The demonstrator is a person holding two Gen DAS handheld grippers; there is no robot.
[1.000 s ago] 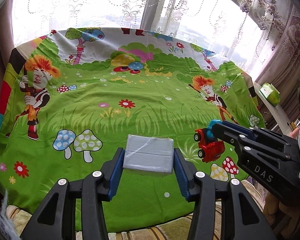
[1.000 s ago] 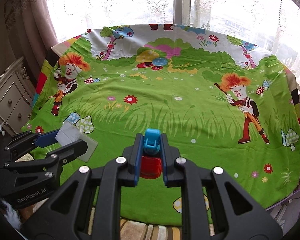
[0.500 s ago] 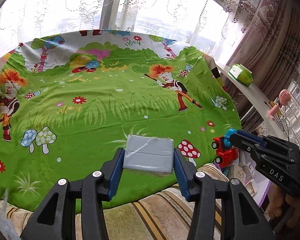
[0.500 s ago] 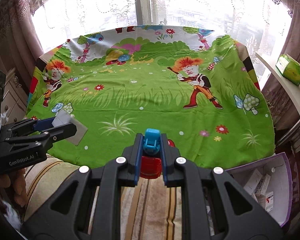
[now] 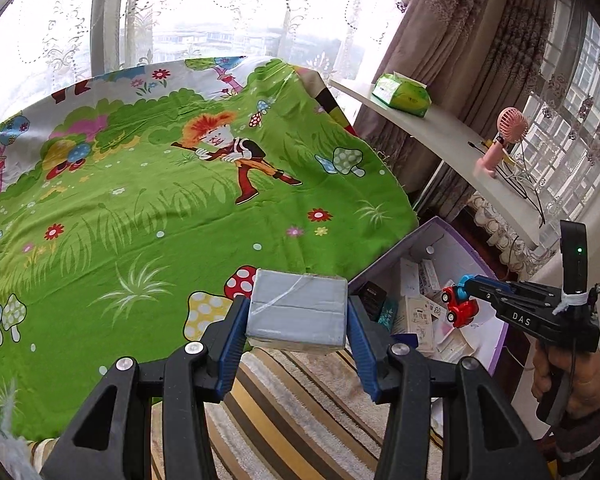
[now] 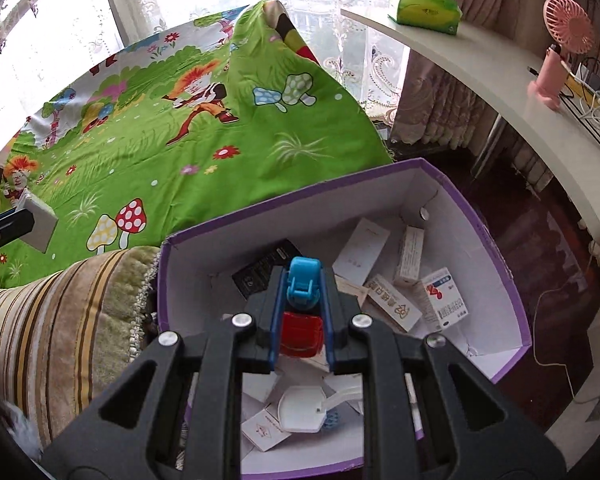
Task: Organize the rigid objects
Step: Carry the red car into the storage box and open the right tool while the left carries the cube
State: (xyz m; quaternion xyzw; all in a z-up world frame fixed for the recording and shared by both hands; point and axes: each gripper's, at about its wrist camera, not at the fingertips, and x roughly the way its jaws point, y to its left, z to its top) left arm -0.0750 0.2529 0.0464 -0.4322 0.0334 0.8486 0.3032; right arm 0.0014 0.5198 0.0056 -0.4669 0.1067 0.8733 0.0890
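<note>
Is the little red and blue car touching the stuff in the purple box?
Apart. The left wrist view shows the car held in the right gripper, above the purple box.

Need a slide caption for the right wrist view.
Right gripper holds red-and-blue toy car over purple box of small cartons.

- We saw the left gripper (image 5: 298, 332) clamped on a grey taped block (image 5: 297, 312), its blue pads pressed against both short sides.
- The block hung over the edge of a green cartoon-print sheet (image 5: 148, 216), above a striped plush cover (image 5: 300, 408).
- To the right, the right gripper (image 5: 466, 306), gripped by a hand (image 5: 568, 376), pinched a red and blue toy car (image 5: 458, 306).
- We noted the car sat above a purple-rimmed box (image 5: 432, 236) holding small cartons.
- Beyond, a white shelf (image 5: 452, 136) carried a green tissue pack (image 5: 400, 94) and a pink fan (image 5: 500, 140).
</note>
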